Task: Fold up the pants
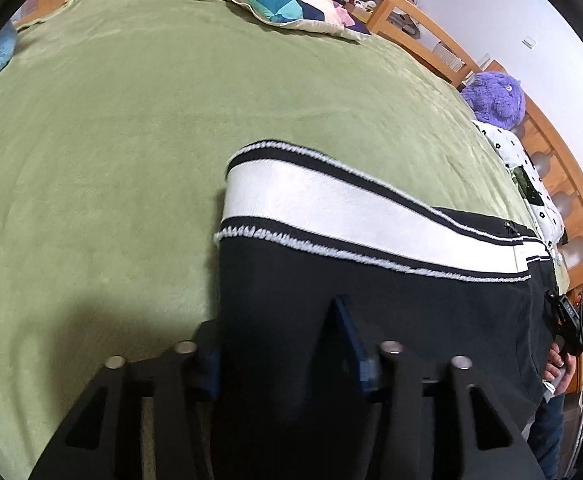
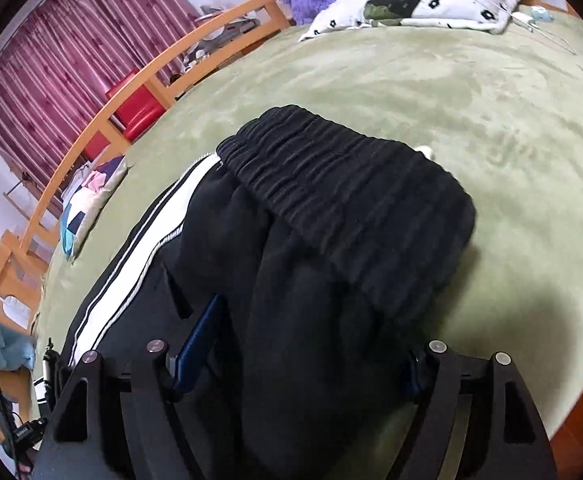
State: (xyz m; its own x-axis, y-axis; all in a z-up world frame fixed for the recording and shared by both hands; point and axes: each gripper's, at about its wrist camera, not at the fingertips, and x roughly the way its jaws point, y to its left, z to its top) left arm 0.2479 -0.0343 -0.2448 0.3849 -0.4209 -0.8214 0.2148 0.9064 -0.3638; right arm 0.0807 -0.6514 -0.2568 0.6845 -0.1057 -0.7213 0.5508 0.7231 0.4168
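Black pants with a white side stripe lie on a green bed cover. My left gripper has the black cloth between its blue-padded fingers, near the leg's end edge; the left finger is mostly hidden under the cloth. In the right wrist view the pants show their ribbed elastic waistband bunched on top. My right gripper holds the cloth below the waistband, with its blue pad against the fabric. The right gripper and the person's hand also show in the left wrist view.
A blue patterned pillow lies at the far side of the bed. A purple plush toy and a white flowered pillow sit by the wooden bed rail. Red curtains hang behind the rail.
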